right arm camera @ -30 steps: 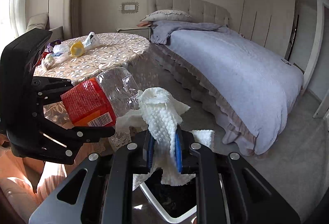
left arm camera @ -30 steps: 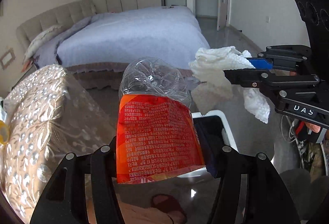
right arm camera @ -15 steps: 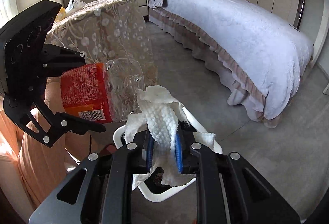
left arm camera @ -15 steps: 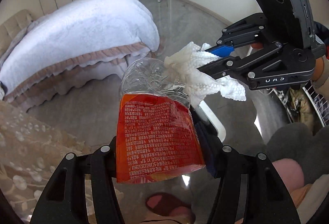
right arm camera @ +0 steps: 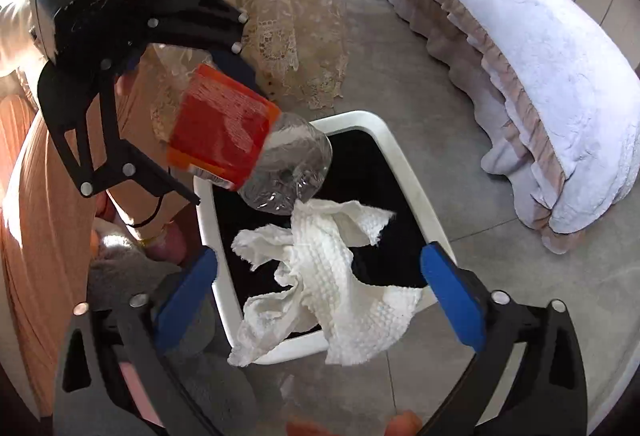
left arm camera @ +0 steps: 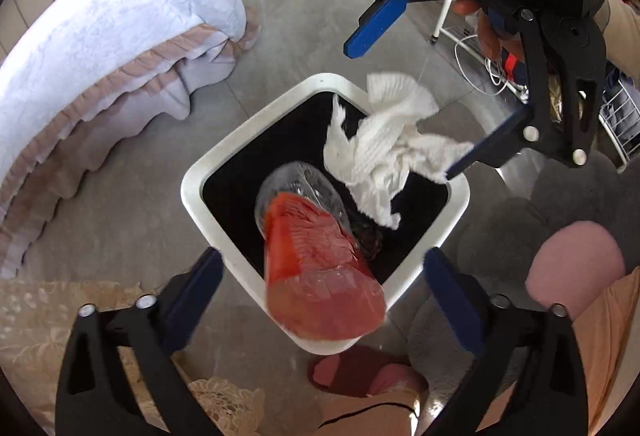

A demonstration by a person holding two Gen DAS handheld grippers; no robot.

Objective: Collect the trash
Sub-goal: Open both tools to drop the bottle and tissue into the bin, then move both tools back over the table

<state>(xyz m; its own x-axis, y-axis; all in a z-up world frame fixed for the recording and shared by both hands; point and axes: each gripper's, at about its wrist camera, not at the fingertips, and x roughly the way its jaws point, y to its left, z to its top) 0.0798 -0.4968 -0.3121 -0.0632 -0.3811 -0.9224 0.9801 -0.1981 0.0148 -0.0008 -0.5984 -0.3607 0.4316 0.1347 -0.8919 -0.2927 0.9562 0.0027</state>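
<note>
Left wrist view: trash seen above the white bin (left arm camera: pixel 192 192).
Both the left gripper (left arm camera: pixel 320 276) and right gripper (right arm camera: pixel 318 276) are spread wide, nothing gripped; the plastic bottle (left arm camera: pixel 316 260) and paper towel (right arm camera: pixel 320 276) are seen loose over the opening.

A clear plastic bottle with an orange-red label (left arm camera: pixel 320 260), a white waffle-textured paper towel (left arm camera: pixel 384 152), a white-rimmed bin with black liner (left arm camera: pixel 192 192), blue-padded black jaws.

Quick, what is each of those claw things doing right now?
Left gripper: open, bottle just let go.
Right gripper: open, paper towel dropping toward the bin.
</note>
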